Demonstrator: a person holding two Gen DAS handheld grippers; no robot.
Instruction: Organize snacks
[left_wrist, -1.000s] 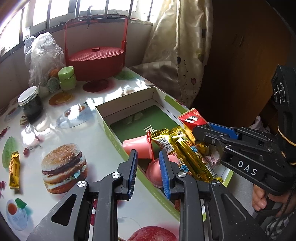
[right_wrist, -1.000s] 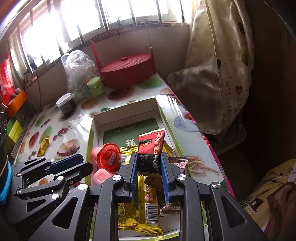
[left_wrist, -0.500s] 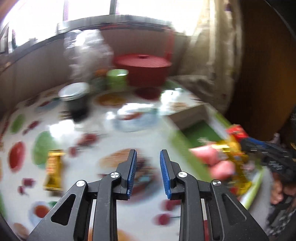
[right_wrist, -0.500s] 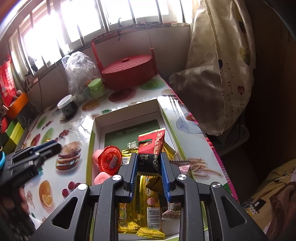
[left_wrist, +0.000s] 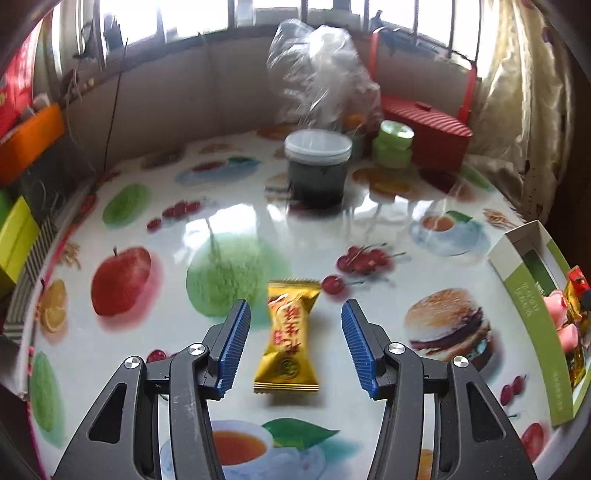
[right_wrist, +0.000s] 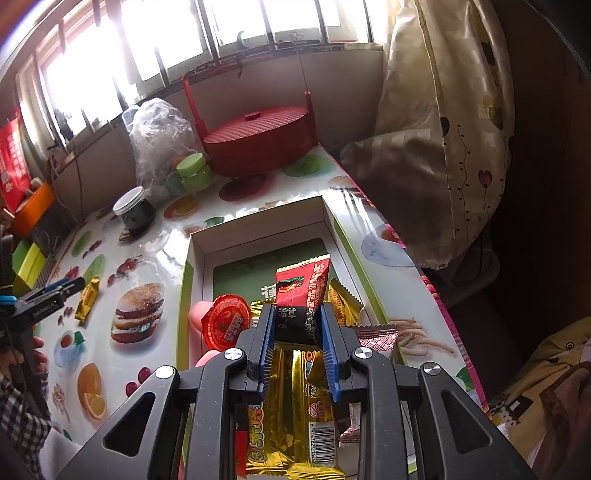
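Note:
A gold-wrapped snack (left_wrist: 289, 334) lies flat on the fruit-print tablecloth (left_wrist: 229, 229). My left gripper (left_wrist: 291, 345) hovers over it, jaws opening, with the snack between the blue pads (left_wrist: 234, 343) and untouched. In the right wrist view the same gold snack (right_wrist: 88, 297) lies left of the green-and-white box (right_wrist: 258, 230), with the left gripper (right_wrist: 68, 286) beside it. My right gripper (right_wrist: 297, 325) is shut on a red-and-black snack packet (right_wrist: 301, 295) above the box, which holds gold packets (right_wrist: 291, 413) and pink jelly cups (right_wrist: 223, 323).
A dark jar with a white lid (left_wrist: 317, 168), green tubs (left_wrist: 393, 144), a clear plastic bag (left_wrist: 317, 74) and a red lidded basket (right_wrist: 258, 142) stand at the table's far side. A curtain (right_wrist: 443, 110) hangs right. A person's hand (right_wrist: 22, 354) shows at left.
My left gripper has swung left from the box to over the gold snack and its jaws have spread apart. The right gripper has kept still, holding the red-and-black packet.

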